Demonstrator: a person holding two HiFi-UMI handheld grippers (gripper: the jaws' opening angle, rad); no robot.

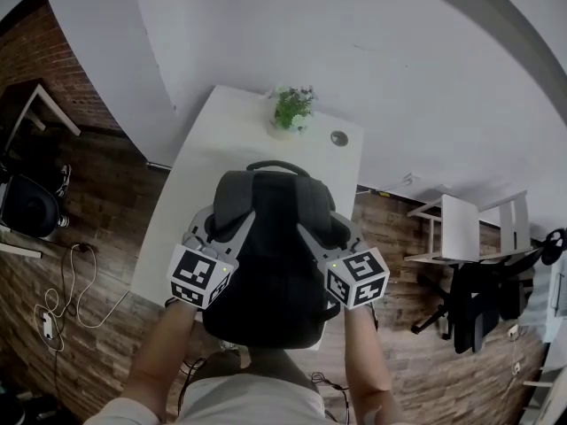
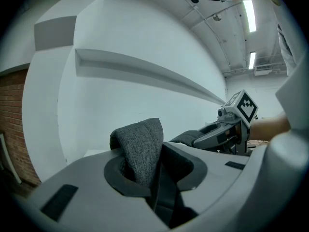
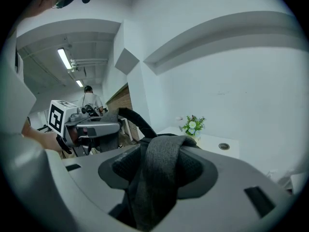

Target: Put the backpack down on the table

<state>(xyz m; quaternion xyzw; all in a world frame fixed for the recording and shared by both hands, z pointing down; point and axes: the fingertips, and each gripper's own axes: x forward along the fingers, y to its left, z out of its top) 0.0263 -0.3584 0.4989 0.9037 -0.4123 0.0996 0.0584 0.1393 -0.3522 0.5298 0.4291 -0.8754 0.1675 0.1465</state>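
A black backpack with a top handle stands over the near end of the white table; I cannot tell if its base rests there. My left gripper holds its grey padded shoulder strap, which stands folded and pinched between the jaws of that gripper. My right gripper is at the other shoulder strap. There the jaws of the gripper stand wide and the strap lies loosely draped between them. Both grippers sit level with each other on either side of the bag.
A small potted plant and a round cable grommet are at the table's far end, by the white wall. White shelving and a dark chair stand right of the table. Cables lie on the wooden floor at the left.
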